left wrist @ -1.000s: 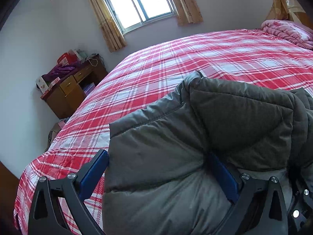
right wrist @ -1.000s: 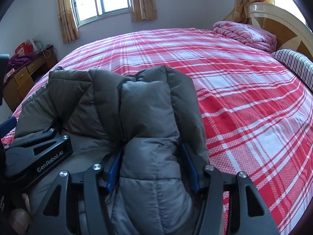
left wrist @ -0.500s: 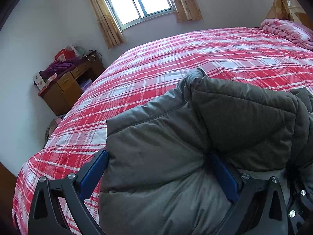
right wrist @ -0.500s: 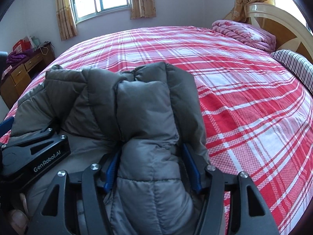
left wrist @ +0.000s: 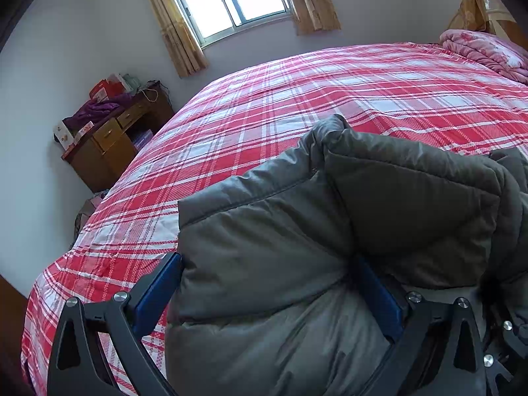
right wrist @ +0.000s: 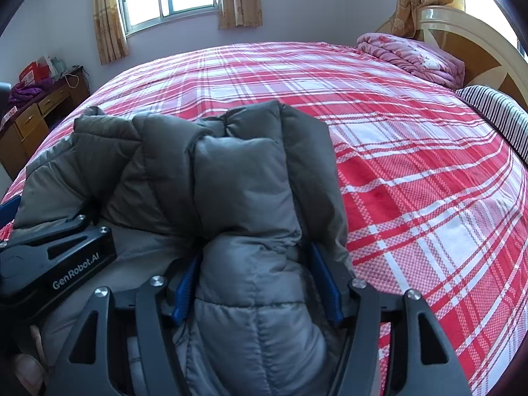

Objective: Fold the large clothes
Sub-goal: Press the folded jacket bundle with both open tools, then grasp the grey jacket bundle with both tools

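Grey padded jacket (right wrist: 237,178) lies bunched on the bed (right wrist: 412,165), a thick fold of it running up between the fingers of each gripper. The right gripper (right wrist: 257,283) has just been opening a little, yet its blue pads still press the fold on both sides. The left gripper (left wrist: 274,293) stands wide, both pads against a broader fold, gripping it. Ahead of both spreads the red plaid sheet; far ahead to the right lies a pink quilt (right wrist: 412,56), far left a wooden cabinet (left wrist: 112,138)
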Demonstrator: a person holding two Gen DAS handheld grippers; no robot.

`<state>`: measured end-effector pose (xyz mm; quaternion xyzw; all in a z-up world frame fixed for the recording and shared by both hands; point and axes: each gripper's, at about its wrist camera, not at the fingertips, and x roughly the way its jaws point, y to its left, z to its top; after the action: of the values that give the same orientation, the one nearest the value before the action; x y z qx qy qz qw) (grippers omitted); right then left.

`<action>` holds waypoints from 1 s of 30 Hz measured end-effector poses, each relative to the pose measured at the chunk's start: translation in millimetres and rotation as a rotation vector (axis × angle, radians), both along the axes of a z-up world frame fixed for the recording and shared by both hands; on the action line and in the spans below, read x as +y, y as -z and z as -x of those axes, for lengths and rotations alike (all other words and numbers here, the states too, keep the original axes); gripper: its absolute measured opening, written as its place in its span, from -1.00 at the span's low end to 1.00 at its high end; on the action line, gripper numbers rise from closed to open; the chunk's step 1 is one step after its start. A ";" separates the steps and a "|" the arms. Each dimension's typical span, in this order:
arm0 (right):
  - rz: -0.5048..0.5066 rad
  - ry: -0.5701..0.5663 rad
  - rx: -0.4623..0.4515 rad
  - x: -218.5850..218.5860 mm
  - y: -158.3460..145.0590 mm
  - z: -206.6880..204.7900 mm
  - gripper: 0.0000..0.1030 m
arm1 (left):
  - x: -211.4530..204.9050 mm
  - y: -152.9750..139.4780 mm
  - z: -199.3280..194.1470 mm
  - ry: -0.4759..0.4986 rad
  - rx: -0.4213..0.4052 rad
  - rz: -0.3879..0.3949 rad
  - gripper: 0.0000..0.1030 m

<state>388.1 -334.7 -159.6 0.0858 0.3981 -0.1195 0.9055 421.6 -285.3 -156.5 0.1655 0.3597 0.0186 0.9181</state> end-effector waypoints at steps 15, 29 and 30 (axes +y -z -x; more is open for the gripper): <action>0.034 -0.119 -0.114 51.4 -63.1 -10.2 0.25 | 63.8 -19.2 12.0 -0.160 -0.094 -0.014 0.98; 0.028 -0.109 -0.066 39.5 -15.5 -18.8 0.22 | 51.2 2.0 2.5 -0.179 -0.074 -0.022 0.98; 0.027 -0.109 -0.060 40.1 -17.0 -19.5 0.22 | 50.6 2.8 2.2 -0.179 -0.072 -0.025 0.98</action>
<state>407.6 -294.5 -142.6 0.0553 0.3732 -0.0727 0.9232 419.4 -234.7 -159.3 0.1433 0.3395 0.1111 0.9229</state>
